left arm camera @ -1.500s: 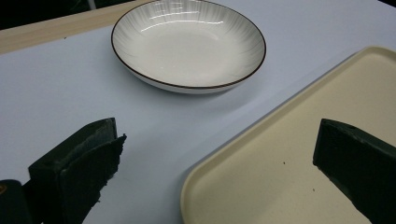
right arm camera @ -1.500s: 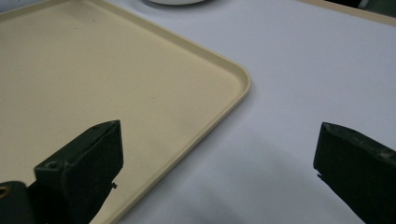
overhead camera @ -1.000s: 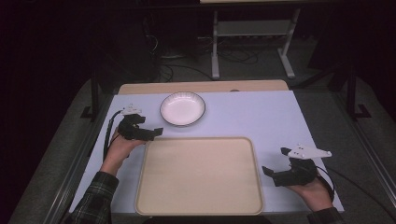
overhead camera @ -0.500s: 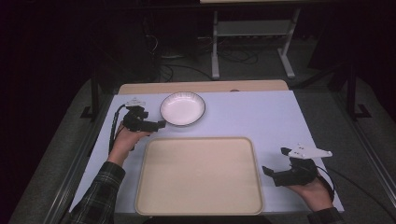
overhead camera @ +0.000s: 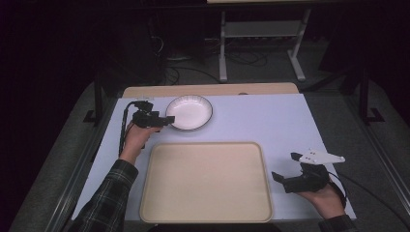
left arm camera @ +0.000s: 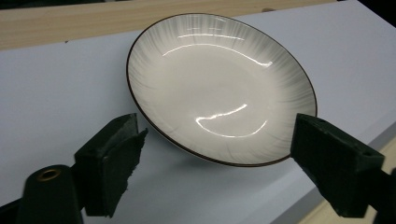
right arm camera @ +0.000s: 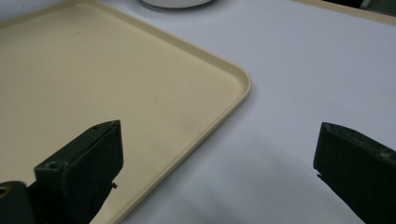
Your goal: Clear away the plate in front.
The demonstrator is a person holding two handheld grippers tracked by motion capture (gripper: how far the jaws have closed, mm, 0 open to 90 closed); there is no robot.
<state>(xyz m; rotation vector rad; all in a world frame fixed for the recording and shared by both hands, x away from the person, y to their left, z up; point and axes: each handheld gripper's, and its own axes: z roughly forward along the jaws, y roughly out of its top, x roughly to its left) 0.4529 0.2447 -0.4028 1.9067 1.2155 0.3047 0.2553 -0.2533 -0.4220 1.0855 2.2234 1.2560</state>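
A white shallow plate [overhead camera: 191,111] with a thin dark rim stands at the back left of the white table; the left gripper view has it close up [left arm camera: 219,84]. My left gripper [overhead camera: 168,121] sits at the plate's near-left rim. Its jaws have just been closing a little, and the rim lies between them [left arm camera: 219,142] with no pad touching it. A beige tray [overhead camera: 205,181] lies empty at the table's front middle. My right gripper [overhead camera: 286,167] stands open just right of the tray, its jaws [right arm camera: 217,154] straddling the tray's right edge [right arm camera: 233,93] above the table.
A wooden strip [overhead camera: 208,90] runs along the table's far edge. A metal stand [overhead camera: 261,29] and cables are on the dark floor behind. Bare white tabletop [overhead camera: 270,121] stretches right of the plate.
My left gripper has moved away from the person and to the right, up to the plate's rim. The right gripper has kept still.
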